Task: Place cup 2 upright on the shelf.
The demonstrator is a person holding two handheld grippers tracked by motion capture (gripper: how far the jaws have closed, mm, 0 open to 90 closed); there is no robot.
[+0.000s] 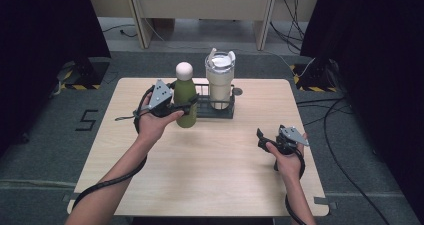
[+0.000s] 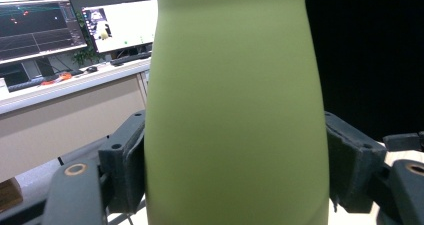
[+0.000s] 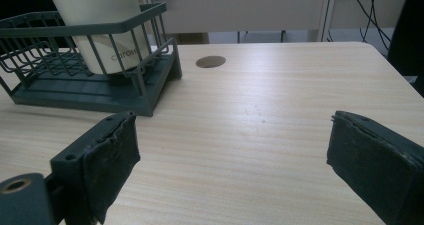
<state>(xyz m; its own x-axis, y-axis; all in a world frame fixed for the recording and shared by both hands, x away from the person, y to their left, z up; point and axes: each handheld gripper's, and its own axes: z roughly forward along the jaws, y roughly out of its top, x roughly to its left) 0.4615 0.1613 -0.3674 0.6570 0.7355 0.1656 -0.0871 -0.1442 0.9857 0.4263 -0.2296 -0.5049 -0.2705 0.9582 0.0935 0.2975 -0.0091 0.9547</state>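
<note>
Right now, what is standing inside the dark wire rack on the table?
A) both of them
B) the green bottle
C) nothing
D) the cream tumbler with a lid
D: the cream tumbler stands inside the wire rack, while the green bottle is beside the rack, clamped between the jaws of the left gripper.

The cup (image 3: 100,20) in the rack (image 3: 90,85) bears small grey lettering low on its side in the right gripper view; it starts with "c" but the rack's wire crosses it and it can't be read whole. On the floor (image 1: 45,135) left of the table, a dark mark (image 1: 87,120) looks like the figure "5". The screens (image 2: 75,27) in the left gripper view carry nothing legible.
</note>
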